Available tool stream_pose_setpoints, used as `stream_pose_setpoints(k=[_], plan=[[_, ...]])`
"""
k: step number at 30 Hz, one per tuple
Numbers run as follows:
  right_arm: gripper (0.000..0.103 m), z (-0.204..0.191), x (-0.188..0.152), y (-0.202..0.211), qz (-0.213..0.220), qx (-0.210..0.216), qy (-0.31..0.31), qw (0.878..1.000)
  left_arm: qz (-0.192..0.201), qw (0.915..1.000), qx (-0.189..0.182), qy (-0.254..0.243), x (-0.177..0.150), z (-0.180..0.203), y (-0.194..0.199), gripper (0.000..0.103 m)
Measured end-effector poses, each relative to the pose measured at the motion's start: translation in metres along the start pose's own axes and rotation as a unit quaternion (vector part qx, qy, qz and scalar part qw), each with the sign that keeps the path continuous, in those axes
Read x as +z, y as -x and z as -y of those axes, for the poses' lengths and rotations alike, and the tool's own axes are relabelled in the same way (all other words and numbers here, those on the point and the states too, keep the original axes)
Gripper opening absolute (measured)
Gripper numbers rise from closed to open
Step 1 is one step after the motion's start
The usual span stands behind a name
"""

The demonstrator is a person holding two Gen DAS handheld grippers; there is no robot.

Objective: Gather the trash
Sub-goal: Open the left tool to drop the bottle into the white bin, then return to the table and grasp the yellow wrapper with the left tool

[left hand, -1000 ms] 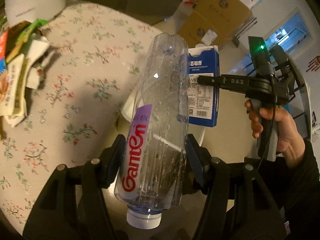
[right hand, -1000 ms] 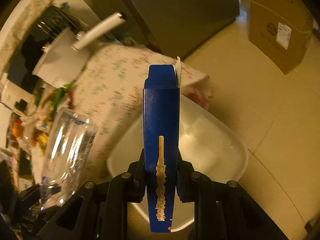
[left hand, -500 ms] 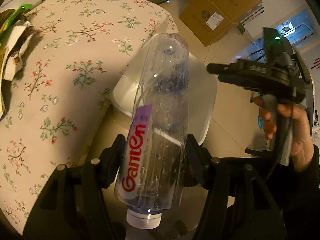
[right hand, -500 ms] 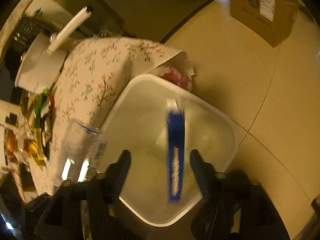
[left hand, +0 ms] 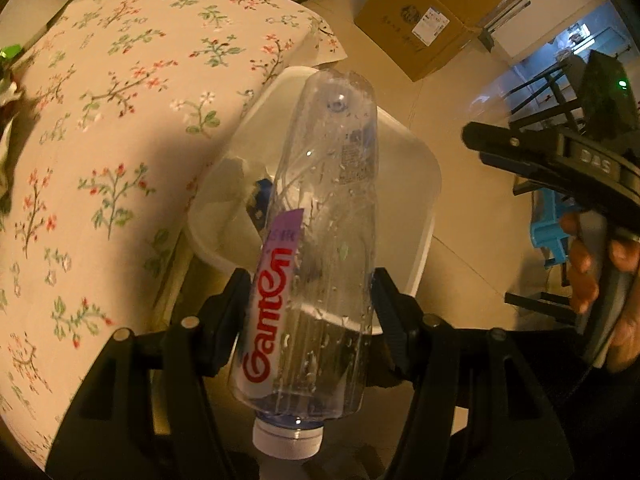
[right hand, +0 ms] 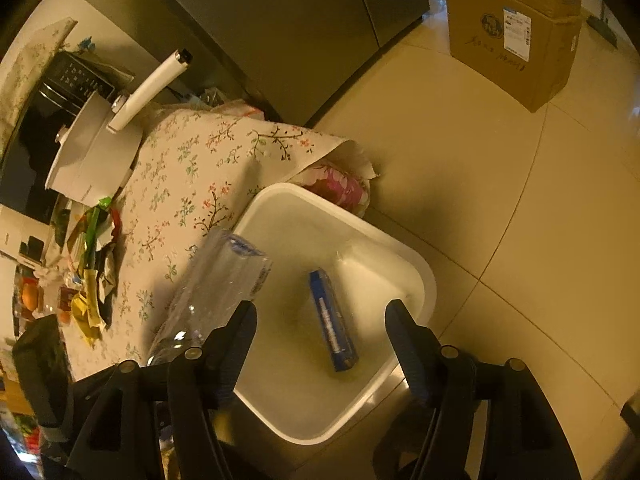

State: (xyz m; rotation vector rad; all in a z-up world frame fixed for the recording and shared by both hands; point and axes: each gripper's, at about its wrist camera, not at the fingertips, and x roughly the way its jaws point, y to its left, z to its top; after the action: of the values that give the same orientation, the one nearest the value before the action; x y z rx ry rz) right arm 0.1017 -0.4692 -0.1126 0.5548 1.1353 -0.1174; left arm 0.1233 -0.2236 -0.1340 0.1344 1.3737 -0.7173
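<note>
My left gripper (left hand: 310, 292) is shut on a clear plastic Ganten bottle (left hand: 320, 240), cap toward the camera, held over the white bin (left hand: 424, 184) beside the floral-clothed table (left hand: 120, 120). My right gripper (right hand: 320, 312) is open and empty above the same bin (right hand: 420, 276). A blue carton (right hand: 332, 320) lies on the bin's bottom. The bottle also shows in the right wrist view (right hand: 216, 284) at the bin's left rim. The right gripper shows in the left wrist view (left hand: 480, 144), at the right.
Crumpled wrappers (right hand: 92, 264) lie on the table (right hand: 192, 176) near a white pot (right hand: 92, 156) with a long handle. A cardboard box (right hand: 512, 28) stands on the tiled floor (right hand: 520, 200) beyond the bin. A dark cabinet (right hand: 300, 20) rises behind the table.
My right gripper opened and dropped the blue carton into the bin. My left gripper carried the bottle from over the table to over the bin.
</note>
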Motion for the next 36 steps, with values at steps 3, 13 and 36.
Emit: stream_pose_setpoints(k=[3,13,36], plan=[[0.07,0.001,-0.001,0.004,0.004,-0.002,0.004,1.0,0.01,0.9999,-0.008,-0.007,0.006,0.004,-0.002,0.063],[0.073,0.002,-0.001,0.019,0.025,-0.005,0.012,1.0,0.058,0.9976,0.024,-0.029,0.011,0.007,0.018,0.085],[0.088,-0.113,-0.018,0.034,0.088,-0.036,0.158,0.983,0.166,0.9778,0.112,0.06,-0.045,-0.089,0.116,0.102]])
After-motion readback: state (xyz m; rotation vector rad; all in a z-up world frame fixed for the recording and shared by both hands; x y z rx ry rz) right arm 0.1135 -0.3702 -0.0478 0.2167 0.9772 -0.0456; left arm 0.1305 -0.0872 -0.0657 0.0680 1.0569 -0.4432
